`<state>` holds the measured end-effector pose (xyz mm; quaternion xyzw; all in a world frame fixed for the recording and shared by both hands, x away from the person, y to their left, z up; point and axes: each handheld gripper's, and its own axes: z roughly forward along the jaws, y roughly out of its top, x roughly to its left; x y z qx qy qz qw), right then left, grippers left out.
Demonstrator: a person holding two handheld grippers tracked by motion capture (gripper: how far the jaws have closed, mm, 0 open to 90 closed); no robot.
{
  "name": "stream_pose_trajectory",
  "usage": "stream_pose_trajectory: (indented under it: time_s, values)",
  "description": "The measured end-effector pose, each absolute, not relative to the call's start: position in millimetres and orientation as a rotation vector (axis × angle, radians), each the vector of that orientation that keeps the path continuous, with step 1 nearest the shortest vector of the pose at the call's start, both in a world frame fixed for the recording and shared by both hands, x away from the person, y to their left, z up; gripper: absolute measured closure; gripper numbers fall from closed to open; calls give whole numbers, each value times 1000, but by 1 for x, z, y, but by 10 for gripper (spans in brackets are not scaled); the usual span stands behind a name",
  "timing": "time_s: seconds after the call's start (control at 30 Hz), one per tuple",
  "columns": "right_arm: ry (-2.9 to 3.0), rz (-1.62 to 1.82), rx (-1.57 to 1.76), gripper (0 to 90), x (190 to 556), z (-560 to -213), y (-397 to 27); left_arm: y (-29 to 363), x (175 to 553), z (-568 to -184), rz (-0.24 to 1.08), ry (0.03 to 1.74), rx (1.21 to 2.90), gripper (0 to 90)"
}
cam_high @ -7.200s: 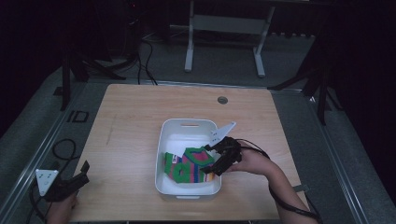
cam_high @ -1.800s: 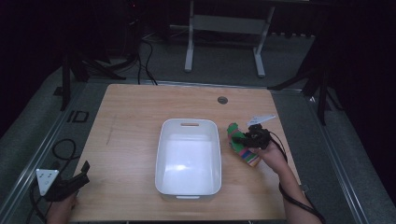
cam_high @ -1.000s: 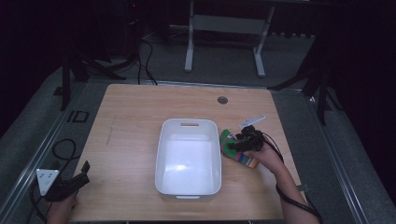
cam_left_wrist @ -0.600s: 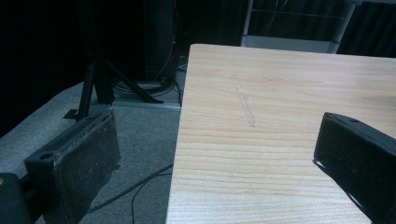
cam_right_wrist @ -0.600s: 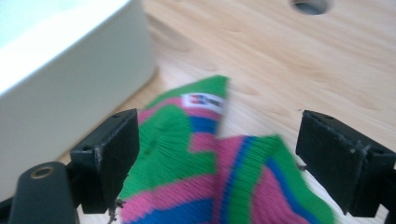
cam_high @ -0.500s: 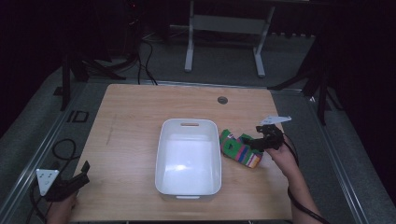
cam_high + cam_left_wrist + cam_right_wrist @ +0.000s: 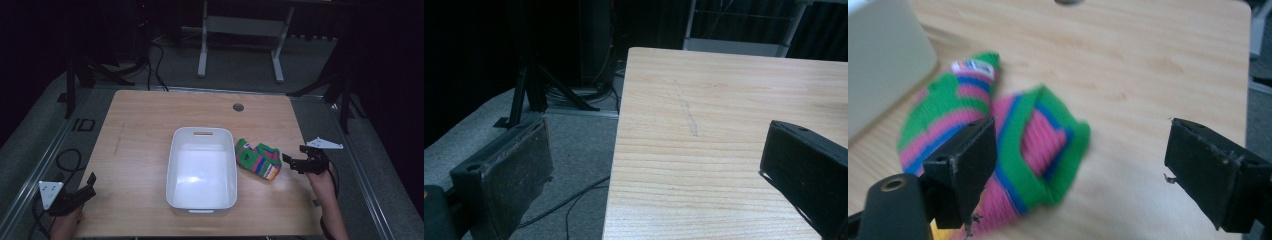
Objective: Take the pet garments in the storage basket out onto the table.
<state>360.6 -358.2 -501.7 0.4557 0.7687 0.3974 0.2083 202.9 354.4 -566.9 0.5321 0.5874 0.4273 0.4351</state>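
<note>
1. the striped sock [image 7: 258, 160] lies on the table [image 7: 150, 125] just right of the white bin [image 7: 202, 170], which looks empty.
2. the right gripper [image 7: 301, 161] hangs just right of the sock, jaws wide, gripping nothing.
3. judged step: letting go and clearing off; lift straight away so no jaw snags the knit.
4. the left gripper [image 7: 75, 196] waits near the table's near-left corner, jaws wide and empty.

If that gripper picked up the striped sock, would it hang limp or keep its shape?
Probably limp: the sock is knitted and lies crumpled flat on the table. It looks light, so a push would likely drag or bunch it, not roll it. The knit seems easy to grip.
</note>
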Motion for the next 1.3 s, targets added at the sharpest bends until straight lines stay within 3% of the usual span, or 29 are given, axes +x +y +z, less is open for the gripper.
stream_pose_trajectory:
  time_s: [0.43, 0.83, 1.3]
  values:
    - [1972, 1116, 1299, 132, 314, -539, -380, 354, 203, -567, 1067, 1463, 1325, 9]
    - [1822, 1048, 1339, 136, 282, -554, -385, 354, 203, -567, 1068, 1465, 1326, 9]
    - [1703, 1071, 1397, 137, 276, -556, -395, 354, 202, -567, 1067, 1463, 1322, 9]
